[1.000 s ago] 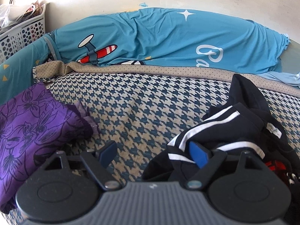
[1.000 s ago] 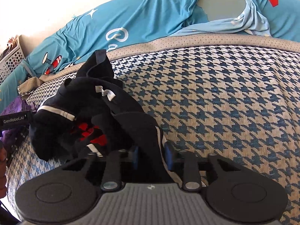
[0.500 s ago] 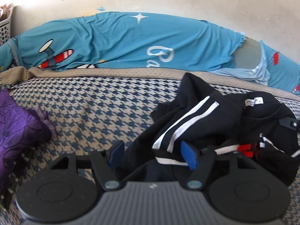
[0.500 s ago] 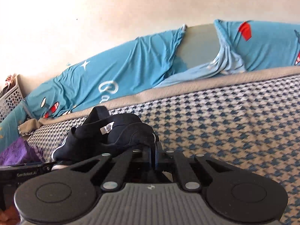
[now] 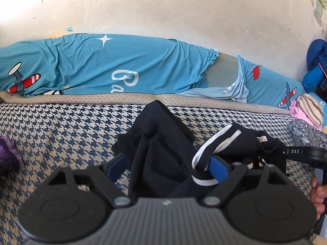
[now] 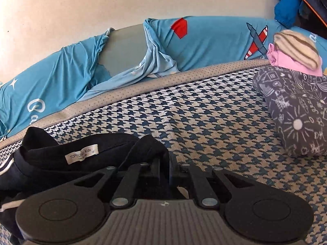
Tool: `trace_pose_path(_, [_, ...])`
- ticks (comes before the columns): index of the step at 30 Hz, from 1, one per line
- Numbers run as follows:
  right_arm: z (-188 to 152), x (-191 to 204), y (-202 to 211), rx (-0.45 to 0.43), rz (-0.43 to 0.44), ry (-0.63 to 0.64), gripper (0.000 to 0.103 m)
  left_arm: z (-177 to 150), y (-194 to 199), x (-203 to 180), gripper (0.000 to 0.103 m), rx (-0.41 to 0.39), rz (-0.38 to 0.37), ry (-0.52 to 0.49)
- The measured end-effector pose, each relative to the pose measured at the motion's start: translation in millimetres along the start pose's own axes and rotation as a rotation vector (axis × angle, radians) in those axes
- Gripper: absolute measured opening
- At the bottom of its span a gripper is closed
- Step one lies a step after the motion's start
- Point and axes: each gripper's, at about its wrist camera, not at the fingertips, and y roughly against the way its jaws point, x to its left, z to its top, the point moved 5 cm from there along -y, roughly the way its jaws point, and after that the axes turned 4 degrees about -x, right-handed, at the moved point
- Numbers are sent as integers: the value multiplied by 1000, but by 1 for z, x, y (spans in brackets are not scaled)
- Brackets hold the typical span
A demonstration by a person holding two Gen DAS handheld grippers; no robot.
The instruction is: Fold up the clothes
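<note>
- Left tongs point(image 5: 166, 166) just opened wider; black top point(image 5: 163, 153) bunched between them, more than 1 s ago.
- Right tongs point(image 6: 170, 168) pinch top's edge.
- Top: black w/ white stripes, crumpled on bed point(image 6: 204, 118).

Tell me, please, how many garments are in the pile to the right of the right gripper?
3: a grey print one in front, a pink one behind it, a striped one on the pink; more may be hidden.

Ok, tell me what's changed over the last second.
The black garment has been pulled up off the bed, bunched. The left gripper jaws have just been opening, cloth between them. The right gripper stays shut on the garment. Folded piles unmoved.
</note>
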Motion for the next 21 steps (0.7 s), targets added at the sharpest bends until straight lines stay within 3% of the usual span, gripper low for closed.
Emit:
trace_pose_path(5, [7, -3, 10, -17, 44, -36, 29, 3, -4, 8, 86, 0, 32, 31])
trace_pose_path(10, [11, 0, 26, -56, 111, -28, 30, 5, -10, 14, 86, 10, 46, 71])
trace_pose_path(15, [9, 20, 47, -77, 264, 32, 38, 9, -15, 15, 86, 6, 64, 93])
trace_pose_path(21, [-14, 63, 62, 9, 487, 147, 41, 11, -21, 16, 86, 7, 81, 120])
